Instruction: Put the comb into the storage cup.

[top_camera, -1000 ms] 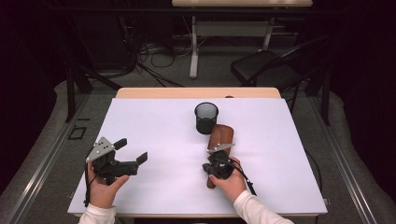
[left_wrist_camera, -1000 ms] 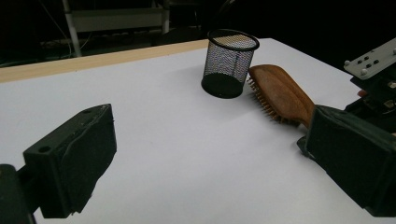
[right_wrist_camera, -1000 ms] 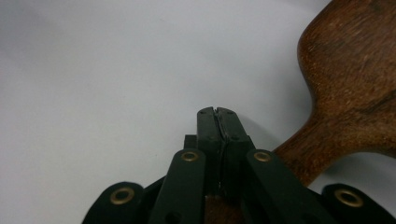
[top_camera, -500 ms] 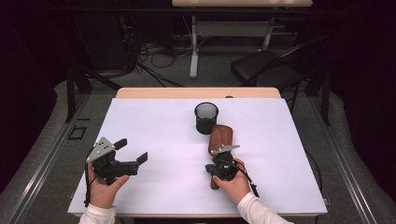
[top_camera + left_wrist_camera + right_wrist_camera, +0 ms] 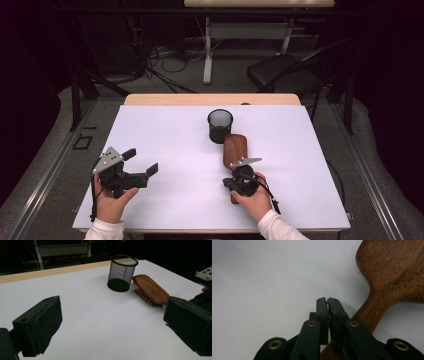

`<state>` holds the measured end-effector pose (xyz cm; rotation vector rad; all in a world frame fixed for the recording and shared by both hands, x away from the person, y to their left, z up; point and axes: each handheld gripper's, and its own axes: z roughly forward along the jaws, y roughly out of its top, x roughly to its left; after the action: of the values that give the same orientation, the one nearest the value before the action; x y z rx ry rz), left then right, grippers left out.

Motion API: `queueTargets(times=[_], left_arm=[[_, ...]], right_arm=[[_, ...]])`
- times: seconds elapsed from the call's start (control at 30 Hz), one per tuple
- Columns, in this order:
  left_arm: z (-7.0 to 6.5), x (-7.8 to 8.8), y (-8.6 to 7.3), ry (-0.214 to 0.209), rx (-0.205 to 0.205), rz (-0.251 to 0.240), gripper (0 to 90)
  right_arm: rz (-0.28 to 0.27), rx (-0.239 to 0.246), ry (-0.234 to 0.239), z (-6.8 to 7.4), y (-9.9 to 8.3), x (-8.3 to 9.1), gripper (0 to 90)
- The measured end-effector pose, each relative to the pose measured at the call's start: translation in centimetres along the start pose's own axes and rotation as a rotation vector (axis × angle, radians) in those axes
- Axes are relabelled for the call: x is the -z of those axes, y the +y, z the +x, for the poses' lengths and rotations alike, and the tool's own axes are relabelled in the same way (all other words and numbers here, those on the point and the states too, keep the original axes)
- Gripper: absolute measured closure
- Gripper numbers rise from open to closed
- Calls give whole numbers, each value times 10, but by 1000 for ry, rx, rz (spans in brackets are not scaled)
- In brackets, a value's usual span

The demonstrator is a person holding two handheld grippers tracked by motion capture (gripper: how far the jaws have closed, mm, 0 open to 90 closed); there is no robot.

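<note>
A brown wooden hairbrush (image 5: 235,146) lies on the white table top (image 5: 175,135), its head next to a black mesh cup (image 5: 220,125). My right gripper (image 5: 241,176) sits over the brush's handle. In the right gripper view its jaws (image 5: 327,300) are shut tip to tip with nothing between them, and the handle (image 5: 372,310) runs just to their right and under them. My left gripper (image 5: 141,161) is held above the near left of the table, open and empty. Its view shows the cup (image 5: 122,272) upright with the brush (image 5: 150,288) bristles-down beside it.
A light wooden strip (image 5: 210,99) edges the far side of the table. Beyond it stand a dark chair (image 5: 285,72), a desk frame and cables on the floor. White surface stretches between my two grippers.
My right hand has crept slightly to the right over the brush handle. The brush, the cup and the left gripper stay where they were.
</note>
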<state>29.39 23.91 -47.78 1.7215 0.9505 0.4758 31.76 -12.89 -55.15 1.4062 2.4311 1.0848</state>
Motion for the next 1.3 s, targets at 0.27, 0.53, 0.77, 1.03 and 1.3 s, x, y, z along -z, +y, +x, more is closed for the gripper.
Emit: queueTargets(times=[0.27, 0.53, 0.77, 1.03, 1.3], left_arm=[[0, 0, 0, 1, 1, 0, 21], [0, 0, 0, 1, 0, 3, 20], [0, -1, -1, 2, 2, 5, 21], [1, -2, -2, -1, 3, 7, 20], [1, -2, -2, 0, 4, 8, 21]], right_arm=[[-1, -9, 5, 0, -4, 2, 863], [3, -16, 1, -4, -11, 6, 854], [-23, -42, 0, -11, -14, 11, 845], [-15, -66, -9, -18, -17, 17, 831], [-36, -92, -16, -28, -18, 23, 814]])
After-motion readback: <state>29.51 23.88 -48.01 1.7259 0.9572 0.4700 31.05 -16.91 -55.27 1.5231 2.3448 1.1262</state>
